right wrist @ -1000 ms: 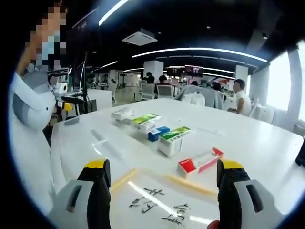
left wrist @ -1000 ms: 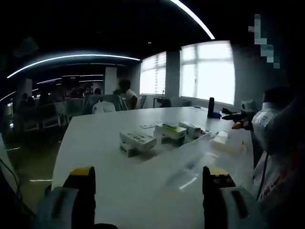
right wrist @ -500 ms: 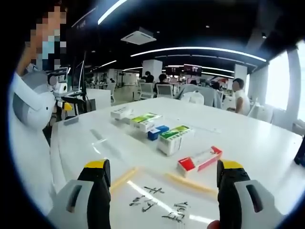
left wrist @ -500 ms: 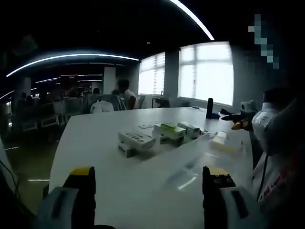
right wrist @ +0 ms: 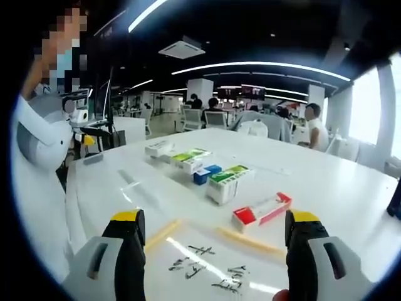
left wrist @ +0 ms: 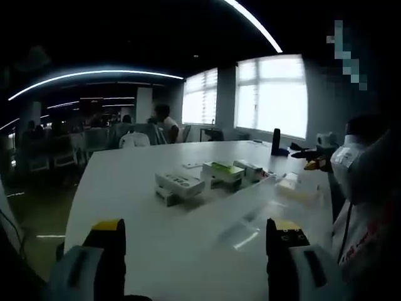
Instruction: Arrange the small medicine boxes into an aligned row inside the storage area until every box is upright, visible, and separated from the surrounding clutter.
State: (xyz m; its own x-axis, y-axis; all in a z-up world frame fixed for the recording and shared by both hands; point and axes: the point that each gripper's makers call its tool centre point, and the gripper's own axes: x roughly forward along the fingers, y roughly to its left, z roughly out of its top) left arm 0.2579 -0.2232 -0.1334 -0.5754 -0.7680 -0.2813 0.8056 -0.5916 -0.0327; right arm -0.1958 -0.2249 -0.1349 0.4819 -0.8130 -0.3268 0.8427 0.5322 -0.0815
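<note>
**Both grippers held spread above the table, boxes ahead**

Your right gripper (right wrist: 213, 241) has its jaws wide apart with nothing between them, hovering over a clear rectangular area with tan edging (right wrist: 249, 241) and handwritten marks on the white table (right wrist: 326, 182). Just beyond the jaws lies a red-and-white box (right wrist: 262, 210), flat, at the far edge of that area. Past it stands a green-and-white box (right wrist: 227, 182), with a small blue box (right wrist: 207, 173) just beside it, then another green-topped box (right wrist: 190, 159) and a white box (right wrist: 159, 148) farther out, strung loosely in a diagonal line.

Your left gripper (left wrist: 194, 248) is likewise spread and holds nothing, raised above the table's bare surface. Ahead of it you see a white box (left wrist: 180, 184) lying flat, a green-topped box (left wrist: 223, 172) next to it and a further pale box (left wrist: 250, 169) behind. A dark bottle (left wrist: 277, 141) stands near the table's far edge.

A person in white (right wrist: 41, 150) stands at the table's side. More people sit at desks deep in the room, under bright windows.
</note>
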